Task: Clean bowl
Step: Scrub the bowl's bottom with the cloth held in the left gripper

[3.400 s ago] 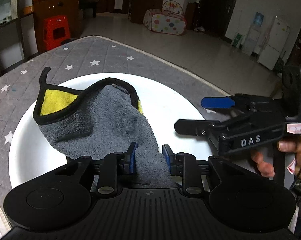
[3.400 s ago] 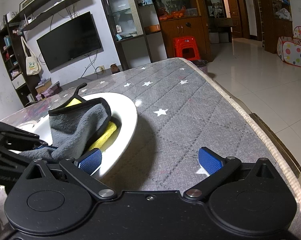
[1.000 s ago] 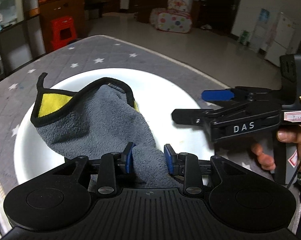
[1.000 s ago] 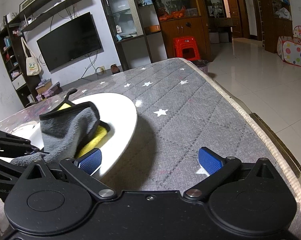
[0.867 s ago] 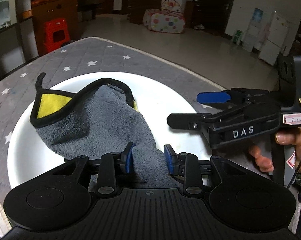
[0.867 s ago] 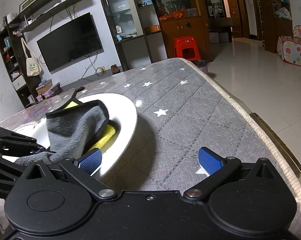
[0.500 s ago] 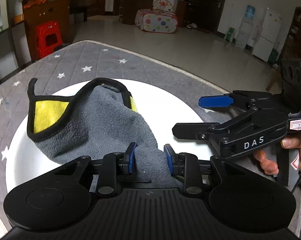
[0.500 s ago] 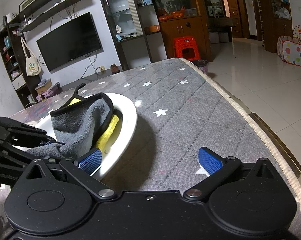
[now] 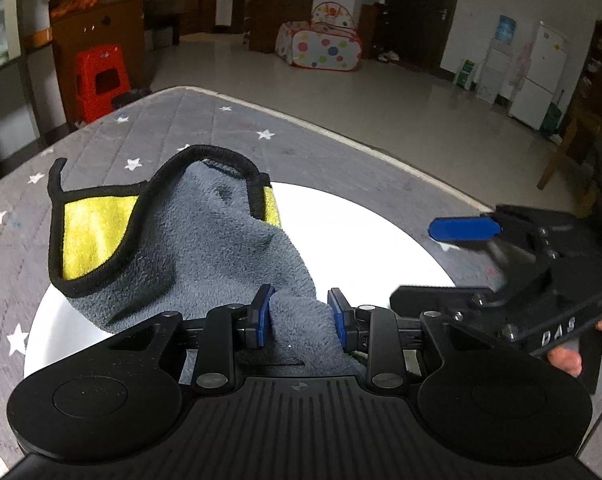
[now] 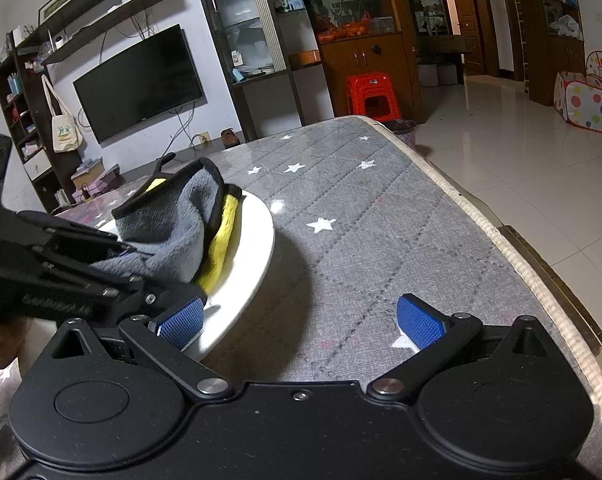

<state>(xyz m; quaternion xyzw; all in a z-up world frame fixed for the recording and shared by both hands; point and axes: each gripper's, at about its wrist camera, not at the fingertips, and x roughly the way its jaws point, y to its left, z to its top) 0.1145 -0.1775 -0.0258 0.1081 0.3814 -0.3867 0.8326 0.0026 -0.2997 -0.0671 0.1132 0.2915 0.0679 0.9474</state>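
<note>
A wide white bowl (image 9: 365,240) sits on the grey star-patterned table cover. Inside it lies a grey cloth (image 9: 205,240) with a yellow underside and black trim, its far corner draped over the bowl's far-left rim. My left gripper (image 9: 299,316) is shut on a bunched fold of this cloth. In the right wrist view the cloth (image 10: 169,224) is heaped against the bowl's rim (image 10: 257,248), with the left gripper (image 10: 149,264) reaching in from the left. My right gripper (image 10: 301,320) stands wide open, its left pad beside the bowl's near rim, gripping nothing. It also shows at the right as the right gripper (image 9: 415,260).
The table cover (image 10: 381,240) ends at a pale piped edge (image 10: 501,240) on the right, with tiled floor beyond. A red stool (image 10: 371,94), a wall television (image 10: 141,84) and glass cabinets stand behind the table. A spotted play tent (image 9: 325,46) is far off.
The left gripper has dragged the cloth across the bowl toward its far rim. The cloth's corner now hangs past the rim. The right gripper has stayed in place.
</note>
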